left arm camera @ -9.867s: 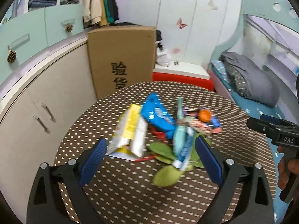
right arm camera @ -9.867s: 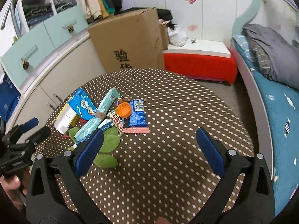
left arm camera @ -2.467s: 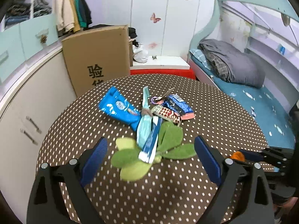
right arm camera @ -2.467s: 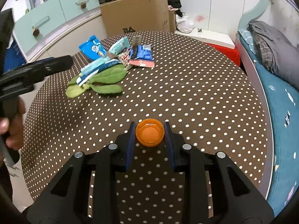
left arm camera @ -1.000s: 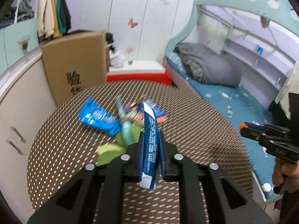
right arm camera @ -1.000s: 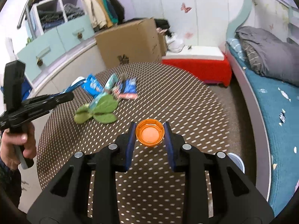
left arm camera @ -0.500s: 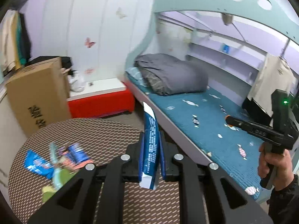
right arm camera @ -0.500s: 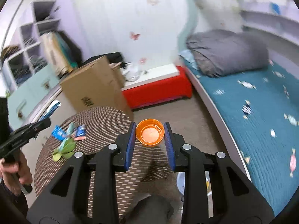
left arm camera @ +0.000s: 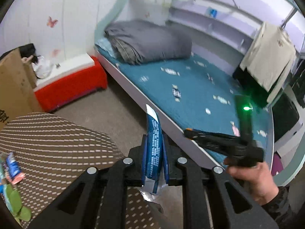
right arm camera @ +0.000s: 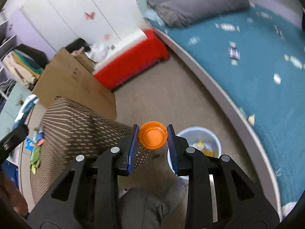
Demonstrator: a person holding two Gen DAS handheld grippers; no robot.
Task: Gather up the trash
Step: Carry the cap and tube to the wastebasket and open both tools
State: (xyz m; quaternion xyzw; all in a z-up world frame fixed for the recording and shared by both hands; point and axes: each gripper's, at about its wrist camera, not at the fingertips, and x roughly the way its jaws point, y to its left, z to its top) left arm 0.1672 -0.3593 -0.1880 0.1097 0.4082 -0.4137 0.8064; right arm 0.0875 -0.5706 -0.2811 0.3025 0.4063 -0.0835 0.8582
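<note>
Two fisheye views, each looking forward along a handheld gripper's fingers. The left wrist camera sits above the edge of the dotted table point(left arm camera: 47, 145), facing roughly level across the floor toward the bed point(left arm camera: 190, 95), with the right gripper point(left arm camera: 187, 131) near on its right side. The right wrist camera is held high, tilted steeply down at the floor and a bin point(right arm camera: 217, 143) close below. Both views share the bed, red bench point(left arm camera: 72, 89), cardboard box point(right arm camera: 72, 84) and table edge.
</note>
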